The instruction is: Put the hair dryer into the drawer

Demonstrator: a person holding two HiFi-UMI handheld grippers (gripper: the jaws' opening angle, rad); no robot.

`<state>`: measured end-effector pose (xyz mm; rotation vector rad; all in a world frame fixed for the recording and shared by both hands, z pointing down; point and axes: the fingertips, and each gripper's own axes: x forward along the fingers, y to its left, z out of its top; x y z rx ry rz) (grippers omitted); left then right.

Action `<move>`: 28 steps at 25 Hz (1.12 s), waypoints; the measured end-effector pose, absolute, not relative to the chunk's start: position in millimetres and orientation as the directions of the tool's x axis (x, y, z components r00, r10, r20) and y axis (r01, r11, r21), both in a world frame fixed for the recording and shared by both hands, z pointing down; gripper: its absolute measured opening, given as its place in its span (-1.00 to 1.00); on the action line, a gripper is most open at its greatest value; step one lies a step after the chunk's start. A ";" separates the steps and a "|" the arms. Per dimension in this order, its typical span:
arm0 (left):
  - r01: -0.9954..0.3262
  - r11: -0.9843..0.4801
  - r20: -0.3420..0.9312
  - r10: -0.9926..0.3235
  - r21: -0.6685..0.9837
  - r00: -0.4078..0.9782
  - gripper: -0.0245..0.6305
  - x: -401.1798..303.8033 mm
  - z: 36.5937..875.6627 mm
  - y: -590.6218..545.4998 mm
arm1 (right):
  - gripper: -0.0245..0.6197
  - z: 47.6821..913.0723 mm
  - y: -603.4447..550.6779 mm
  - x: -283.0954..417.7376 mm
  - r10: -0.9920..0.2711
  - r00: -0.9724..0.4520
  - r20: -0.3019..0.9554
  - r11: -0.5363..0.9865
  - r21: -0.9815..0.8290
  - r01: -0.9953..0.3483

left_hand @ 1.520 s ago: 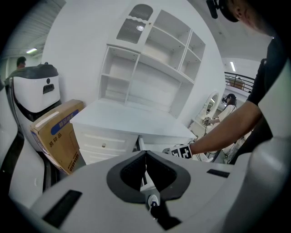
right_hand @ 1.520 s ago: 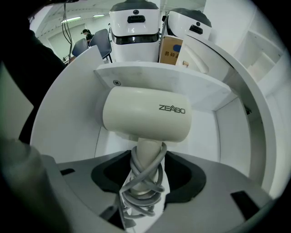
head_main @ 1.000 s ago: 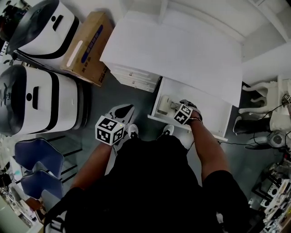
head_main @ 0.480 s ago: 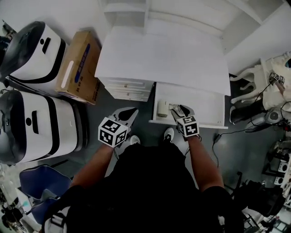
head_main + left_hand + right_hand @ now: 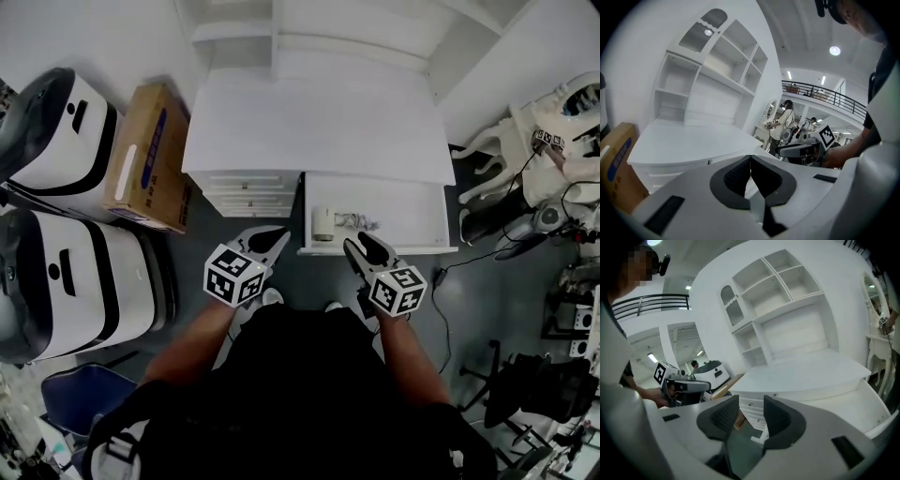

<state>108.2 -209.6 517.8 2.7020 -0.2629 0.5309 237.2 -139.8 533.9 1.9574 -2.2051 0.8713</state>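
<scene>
The hair dryer (image 5: 324,223), pale with a coiled cord, lies at the left end of the open white drawer (image 5: 408,217) under the desk top (image 5: 319,122). My right gripper (image 5: 360,247) hovers above the drawer's front edge, clear of the dryer. Its jaws are closing, a gap still shows between the pads (image 5: 780,418), and nothing is held. My left gripper (image 5: 270,238) hangs to the left of the drawer, in front of the fixed drawer stack (image 5: 248,192). Its pads (image 5: 740,173) meet with nothing in them.
A cardboard box (image 5: 145,159) leans left of the desk, beside two big white and black machines (image 5: 66,272). White furniture and cables (image 5: 553,122) crowd the right side. Open shelves (image 5: 787,291) rise behind the desk. People stand far off (image 5: 785,122).
My right gripper has risen out of the drawer and rolled, leaving the hair dryer inside. The left gripper lifted a little. The head view has shifted so the desk sits more central.
</scene>
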 end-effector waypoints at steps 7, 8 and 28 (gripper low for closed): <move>-0.263 -0.911 0.365 -0.139 0.319 0.921 -0.89 123.2 500.1 -181.3 | -0.80 505.4 -116.9 242.0 -0.921 -0.204 0.331 0.074 -0.365 -0.928; -0.269 -0.908 0.363 -0.145 0.321 0.921 -0.89 126.3 499.0 -175.9 | -0.81 501.4 -113.4 243.7 -0.921 -0.216 0.324 0.089 -0.364 -0.927; -0.311 -0.908 0.354 -0.203 0.281 0.913 -0.89 189.6 472.3 -65.4 | -0.85 480.3 -5.7 294.5 -0.907 -0.316 0.278 0.178 -0.427 -0.886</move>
